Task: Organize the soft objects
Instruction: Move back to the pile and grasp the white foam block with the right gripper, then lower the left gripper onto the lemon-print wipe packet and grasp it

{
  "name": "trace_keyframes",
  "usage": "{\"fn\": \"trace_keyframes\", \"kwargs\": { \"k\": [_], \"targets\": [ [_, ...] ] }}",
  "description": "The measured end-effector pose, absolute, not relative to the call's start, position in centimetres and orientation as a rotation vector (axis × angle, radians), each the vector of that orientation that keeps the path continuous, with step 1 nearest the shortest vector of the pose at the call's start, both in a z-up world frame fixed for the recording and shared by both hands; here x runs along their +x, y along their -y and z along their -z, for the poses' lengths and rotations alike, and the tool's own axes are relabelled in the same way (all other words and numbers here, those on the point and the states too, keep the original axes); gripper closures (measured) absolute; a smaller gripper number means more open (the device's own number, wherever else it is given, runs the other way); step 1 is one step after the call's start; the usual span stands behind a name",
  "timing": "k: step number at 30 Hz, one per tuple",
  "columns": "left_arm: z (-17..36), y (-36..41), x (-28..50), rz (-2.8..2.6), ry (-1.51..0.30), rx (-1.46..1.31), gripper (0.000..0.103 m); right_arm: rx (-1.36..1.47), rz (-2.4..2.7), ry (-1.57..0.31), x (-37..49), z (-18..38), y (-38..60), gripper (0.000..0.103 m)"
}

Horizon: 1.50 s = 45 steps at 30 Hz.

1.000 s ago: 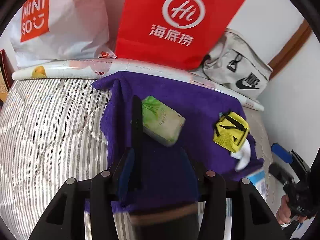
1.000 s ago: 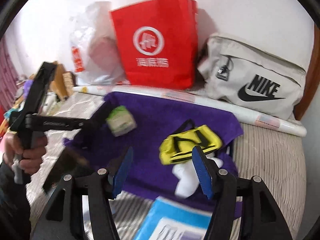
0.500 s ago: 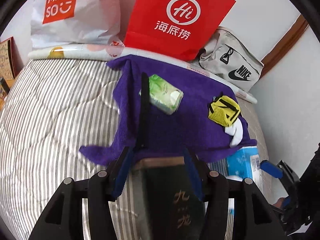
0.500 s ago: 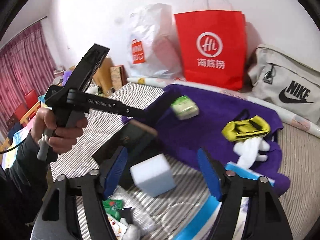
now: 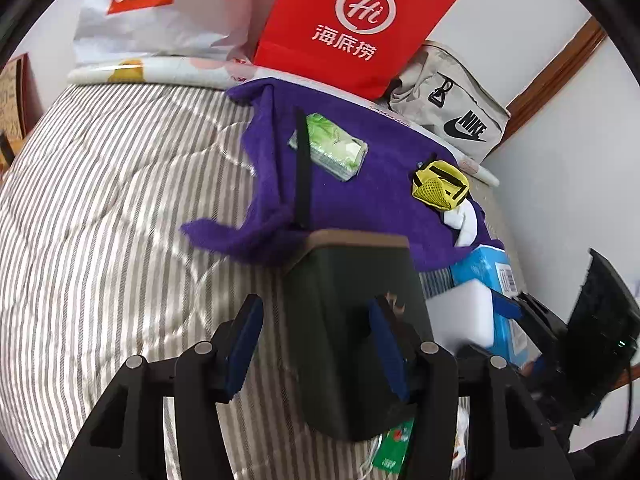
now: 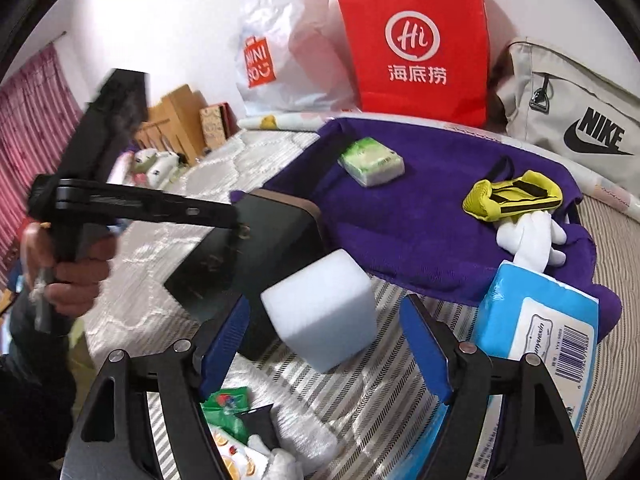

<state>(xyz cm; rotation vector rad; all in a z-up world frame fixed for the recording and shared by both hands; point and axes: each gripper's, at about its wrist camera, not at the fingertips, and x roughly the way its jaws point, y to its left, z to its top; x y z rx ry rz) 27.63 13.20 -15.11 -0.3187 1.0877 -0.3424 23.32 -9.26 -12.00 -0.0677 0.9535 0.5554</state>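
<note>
Right tongs (image 6: 326,304) are standing apart, jaws just having been opening. Left tongs (image 5: 314,306) are hovering at a dark bag (image 5: 352,276); I cannot tell whether they are clamping it. A striped bed (image 5: 100,220) is carrying a purple towel (image 5: 360,200), the bag, and a white foam block (image 6: 320,316), which is sitting untouched between the right jaws.

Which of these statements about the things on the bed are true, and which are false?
1. The tissue pack lies on the purple towel. True.
2. The red bag lies flat. False: it stands upright.
3. The yellow pouch touches the white glove. True.
4. The foam block sits on the towel. False: it sits on the striped bedding, beside the towel.
</note>
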Motion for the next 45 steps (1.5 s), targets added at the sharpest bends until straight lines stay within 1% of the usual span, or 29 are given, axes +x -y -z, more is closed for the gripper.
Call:
{"fn": "trace_keyframes", "kwargs": {
  "k": [6,7,8,9,16,30,39,45],
  "targets": [
    [14.4,-14.4,26.0,0.348,-1.061,-0.307,0.05,-0.052,-0.501,-0.969,23.5,13.3,8.6,0.028],
    [14.3,-14.6,25.7,0.347,-1.06,-0.309,0.05,-0.055,-0.494,-0.969,23.5,13.3,8.5,0.034],
    [14.3,-14.7,25.5,0.346,-1.06,-0.312,0.05,-0.065,-0.485,-0.973,23.5,13.3,8.4,0.046],
    [14.3,-14.7,25.3,0.345,-1.061,-0.313,0.05,-0.066,-0.485,-0.984,23.7,13.4,8.3,0.049],
    [13.9,-14.1,23.3,0.339,-1.065,-0.318,0.05,-0.04,-0.462,-0.97,22.4,11.7,8.8,0.049],
    [11.7,-9.9,17.1,0.349,-1.046,-0.246,0.05,-0.029,-0.35,-0.857,15.5,5.9,12.5,0.049],
    [12.4,-6.0,13.3,0.351,-1.072,-0.185,0.05,0.016,-0.276,-0.824,11.0,4.1,16.5,0.049],
    [13.8,-3.9,11.6,0.362,-1.093,-0.151,0.05,0.031,-0.243,-0.812,7.9,3.9,18.6,0.048]
  ]
}}
